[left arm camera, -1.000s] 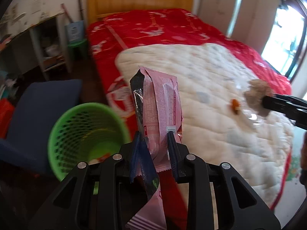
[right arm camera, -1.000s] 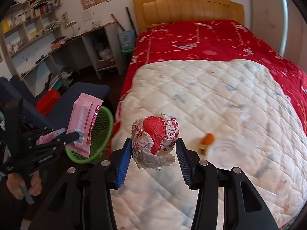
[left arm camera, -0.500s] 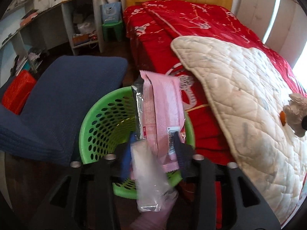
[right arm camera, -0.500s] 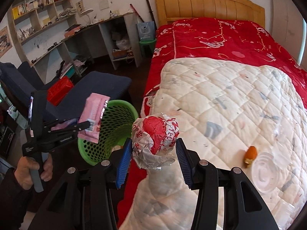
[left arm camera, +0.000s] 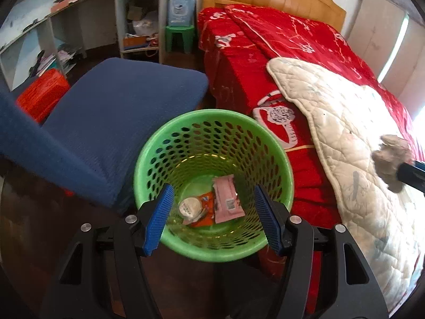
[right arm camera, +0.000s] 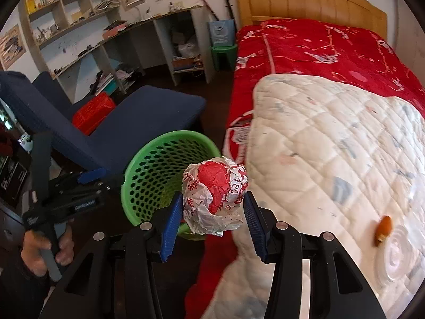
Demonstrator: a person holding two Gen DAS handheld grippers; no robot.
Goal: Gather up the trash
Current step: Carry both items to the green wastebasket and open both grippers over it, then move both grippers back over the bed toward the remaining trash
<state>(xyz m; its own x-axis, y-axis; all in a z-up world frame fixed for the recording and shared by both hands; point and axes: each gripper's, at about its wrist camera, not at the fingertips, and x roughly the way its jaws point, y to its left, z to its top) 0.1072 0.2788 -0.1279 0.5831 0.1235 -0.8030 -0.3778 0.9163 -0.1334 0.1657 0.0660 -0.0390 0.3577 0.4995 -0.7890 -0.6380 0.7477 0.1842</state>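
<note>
Left wrist view sits close above the green basket (left arm camera: 212, 250), looking down into it past the left claw (left arm camera: 212, 220). Right wrist view looks from farther back, probably higher, toward the bed (right arm camera: 332, 146). Both share basket (right arm camera: 148, 170), blue chair (left arm camera: 111, 111), bed (left arm camera: 265, 61).

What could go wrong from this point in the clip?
The right tool holds the crumpled paper ball near the green basket rim, not over its opening; released now, it might miss. The open left tool hovers over the basket, so the two tools could collide.
</note>
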